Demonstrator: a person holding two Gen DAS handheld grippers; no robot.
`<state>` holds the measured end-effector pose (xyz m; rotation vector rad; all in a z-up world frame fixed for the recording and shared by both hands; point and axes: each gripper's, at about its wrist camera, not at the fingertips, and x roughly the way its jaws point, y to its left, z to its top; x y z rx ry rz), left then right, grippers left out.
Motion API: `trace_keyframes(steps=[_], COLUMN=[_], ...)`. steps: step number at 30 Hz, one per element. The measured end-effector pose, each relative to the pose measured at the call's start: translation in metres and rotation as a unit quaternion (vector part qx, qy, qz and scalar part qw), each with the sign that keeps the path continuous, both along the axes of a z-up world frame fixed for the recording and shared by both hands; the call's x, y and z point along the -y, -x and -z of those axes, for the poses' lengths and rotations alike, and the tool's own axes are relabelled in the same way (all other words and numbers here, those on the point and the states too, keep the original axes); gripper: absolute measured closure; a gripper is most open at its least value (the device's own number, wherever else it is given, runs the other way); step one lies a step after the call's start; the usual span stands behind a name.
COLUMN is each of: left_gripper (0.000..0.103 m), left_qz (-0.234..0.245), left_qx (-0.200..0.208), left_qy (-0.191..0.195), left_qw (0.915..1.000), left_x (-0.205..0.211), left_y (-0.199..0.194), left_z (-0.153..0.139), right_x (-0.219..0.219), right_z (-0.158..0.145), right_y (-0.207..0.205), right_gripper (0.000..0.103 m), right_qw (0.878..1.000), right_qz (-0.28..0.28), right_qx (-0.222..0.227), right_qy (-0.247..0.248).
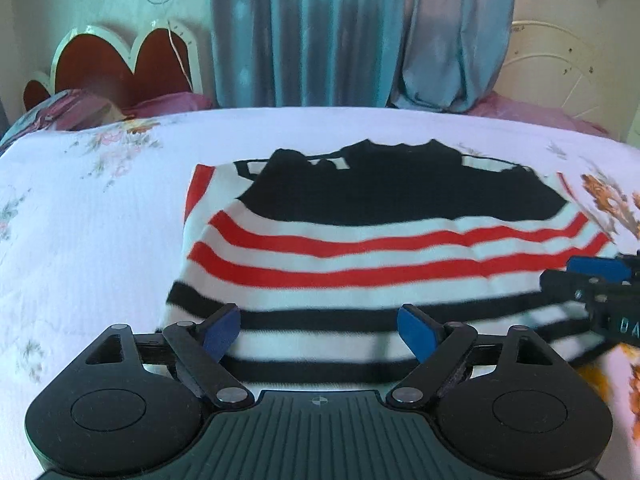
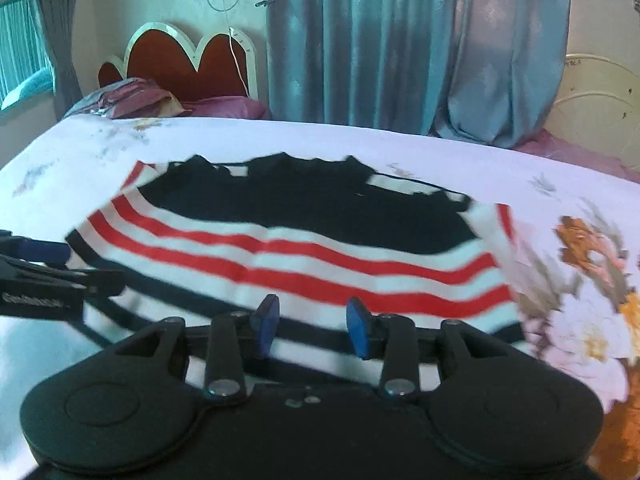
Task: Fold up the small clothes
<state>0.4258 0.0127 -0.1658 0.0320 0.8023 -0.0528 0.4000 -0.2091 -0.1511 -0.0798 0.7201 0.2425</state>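
Observation:
A small striped sweater (image 1: 360,240) lies flat on the bed, partly folded. Its far part is black, the middle has red and white stripes, and the near hem has black and white stripes. My left gripper (image 1: 320,332) hangs just above the near hem, jaws wide open, with nothing between the blue pads. My right gripper (image 2: 314,326) is over the same hem of the sweater (image 2: 300,248) further right, its pads apart and gripping no cloth. Each gripper shows in the other's view: the right gripper (image 1: 576,276) at the right edge, the left gripper (image 2: 76,266) at the left edge.
The bed has a white floral sheet (image 1: 80,240) with bare cloth left of the sweater. A red scalloped headboard (image 1: 120,64) and pink pillows (image 1: 168,102) are at the far left. Blue curtains (image 1: 320,32) hang behind the bed, and a white metal frame (image 1: 560,68) is at the far right.

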Motion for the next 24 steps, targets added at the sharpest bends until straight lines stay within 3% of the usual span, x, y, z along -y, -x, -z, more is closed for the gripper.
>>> trace_keyframes(steps=[4, 7, 17, 24], left_gripper=[0.018, 0.017, 0.017, 0.017], left_qz=[-0.028, -0.009, -0.001, -0.057], left_qx=[-0.019, -0.010, -0.011, -0.045], left_qy=[0.008, 0.009, 0.027, 0.118], left_qw=[0.9994, 0.9999, 0.9996, 0.9903], left_x=[-0.020, -0.023, -0.030, -0.067], left_y=[-0.026, -0.026, -0.017, 0.028], left_z=[0.021, 0.027, 0.018, 0.010], right_x=[-0.025, -0.036, -0.042, -0.041], right_z=[0.010, 0.024, 0.035, 0.035], right_y=[-0.014, -0.022, -0.016, -0.017], right_gripper=[0.069, 0.067, 0.064, 0.063], right_qw=[1.000, 0.999, 0.998, 0.998], right_qz=[0.004, 0.004, 0.024, 0.025], right_qx=[-0.005, -0.013, -0.005, -0.006], right_qy=[0.017, 0.049, 0.064, 0.060])
